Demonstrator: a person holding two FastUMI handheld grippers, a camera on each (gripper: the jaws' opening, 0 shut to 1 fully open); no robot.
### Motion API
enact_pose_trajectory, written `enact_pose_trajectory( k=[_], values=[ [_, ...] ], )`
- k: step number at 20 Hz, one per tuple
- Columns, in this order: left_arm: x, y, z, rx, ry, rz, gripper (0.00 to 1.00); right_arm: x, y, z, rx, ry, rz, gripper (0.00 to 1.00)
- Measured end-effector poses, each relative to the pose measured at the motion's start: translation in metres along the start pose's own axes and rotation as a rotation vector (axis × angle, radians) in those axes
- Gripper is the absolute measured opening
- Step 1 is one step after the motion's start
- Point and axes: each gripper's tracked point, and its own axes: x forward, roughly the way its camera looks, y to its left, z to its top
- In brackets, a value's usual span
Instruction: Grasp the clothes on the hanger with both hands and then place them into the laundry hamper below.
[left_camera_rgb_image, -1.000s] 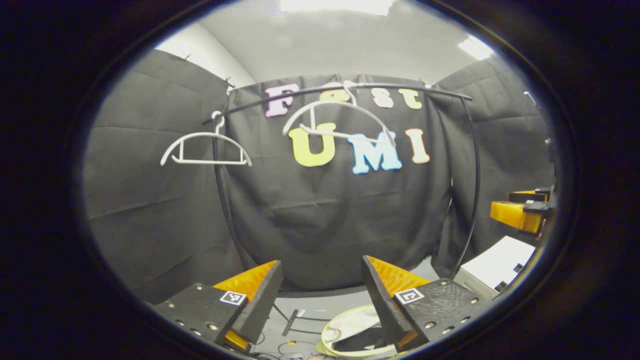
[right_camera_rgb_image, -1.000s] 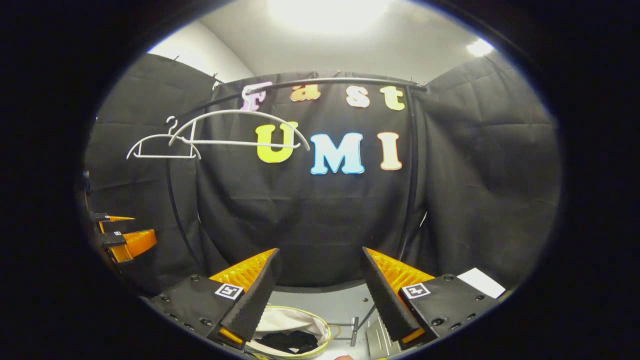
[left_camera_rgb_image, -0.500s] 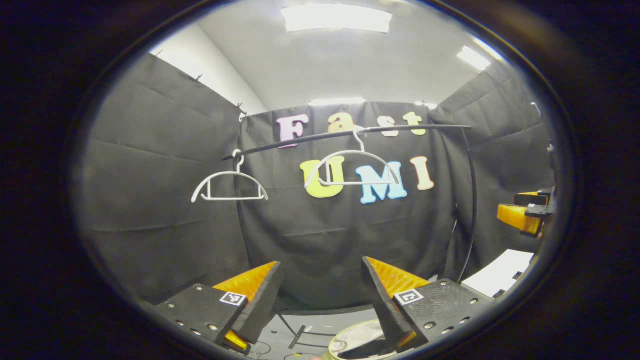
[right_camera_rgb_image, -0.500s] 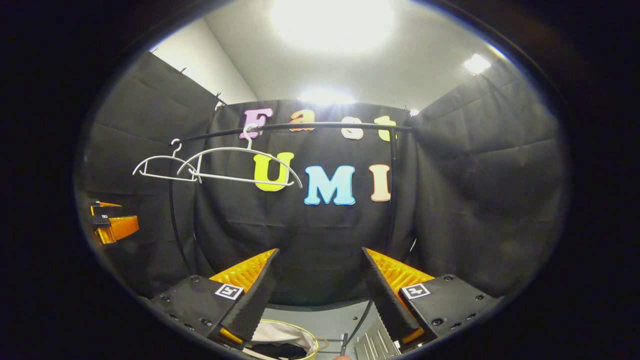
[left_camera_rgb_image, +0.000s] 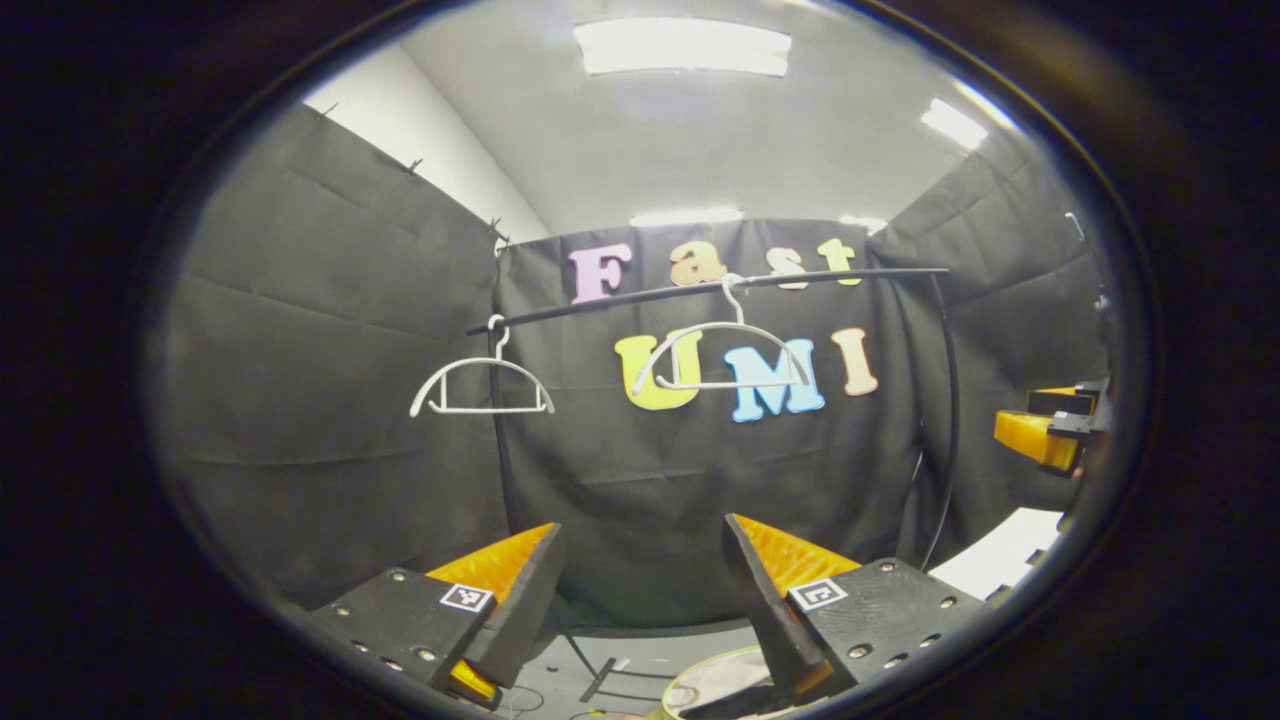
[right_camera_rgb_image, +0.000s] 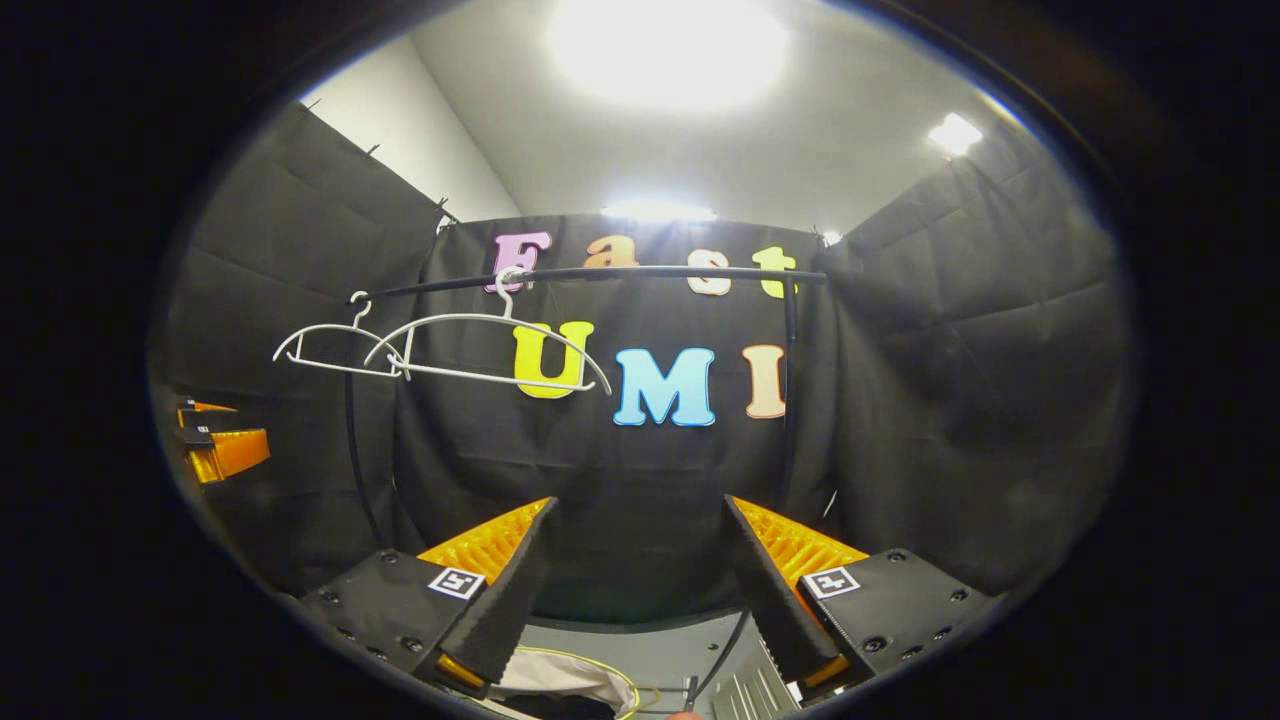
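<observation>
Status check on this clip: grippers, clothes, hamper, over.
Left gripper and right gripper open, empty. Both hangers bare on the rail. Hamper below, dark cloth inside. Nothing in the way.

My left gripper (left_camera_rgb_image: 640, 600) carries black finger mounts, each bearing a small black-and-white square marker; my right gripper (right_camera_rgb_image: 640, 590) bears the same. Both hangers (left_camera_rgb_image: 482, 385) (left_camera_rgb_image: 722, 358) are plain white. The clothes rail (left_camera_rgb_image: 700, 288) is black, as are its uprights. The laundry hamper (right_camera_rgb_image: 570, 678) has a yellow rim and a white lining, with dark fabric inside it. The floor (left_camera_rgb_image: 640, 668) is grey. The ceiling (right_camera_rgb_image: 700, 150) is white with bright white lights. A white box (left_camera_rgb_image: 1000, 565) shows at the right edge of the left gripper view.
</observation>
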Motion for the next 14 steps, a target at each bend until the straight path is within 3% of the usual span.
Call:
enact_pose_trajectory(
  k=[14],
  values=[
    [0.007, -0.008, 0.002, 0.007, -0.012, -0.017, 0.91, 0.004, -0.012, -0.001, 0.007, -0.015, -0.023, 0.99]
  ],
)
